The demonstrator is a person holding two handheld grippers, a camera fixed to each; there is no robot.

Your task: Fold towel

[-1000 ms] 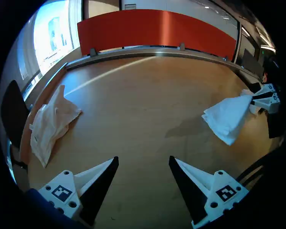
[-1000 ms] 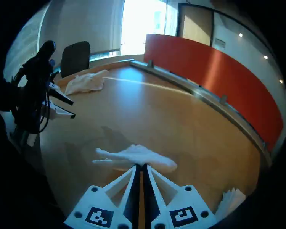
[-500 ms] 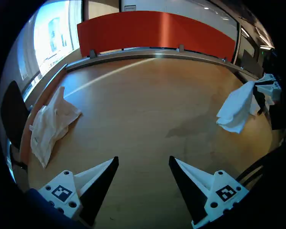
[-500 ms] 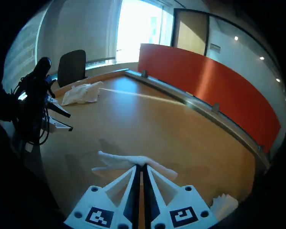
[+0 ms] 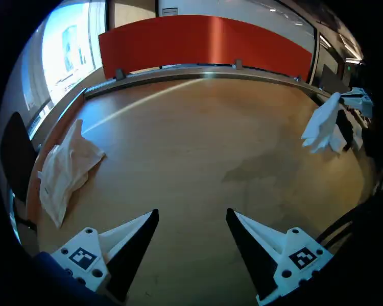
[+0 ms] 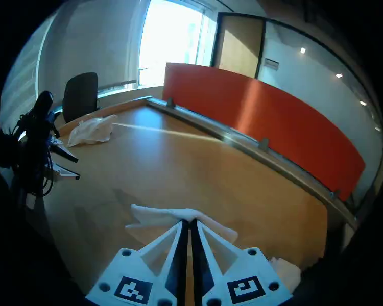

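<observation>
A white towel (image 6: 161, 215) hangs from my right gripper (image 6: 190, 223), whose fingers are shut on its upper edge above the wooden table (image 6: 181, 158). In the left gripper view the same towel (image 5: 321, 125) dangles at the far right, clear of the tabletop, under the right gripper (image 5: 344, 99). My left gripper (image 5: 191, 211) is open low over the table (image 5: 191, 127) with nothing between its fingers. It also appears at the left of the right gripper view as the left gripper (image 6: 79, 170).
A second crumpled white cloth (image 5: 64, 168) lies near the table's left edge, also seen as the cloth (image 6: 92, 130). A red divider (image 5: 207, 43) bounds the far side. A dark chair (image 6: 81, 94) stands beyond the cloth. More white fabric (image 6: 288, 273) lies at lower right.
The right gripper has risen with the towel, which went from spread near the tabletop to hanging narrow and higher. The left gripper has stayed in place, open.
</observation>
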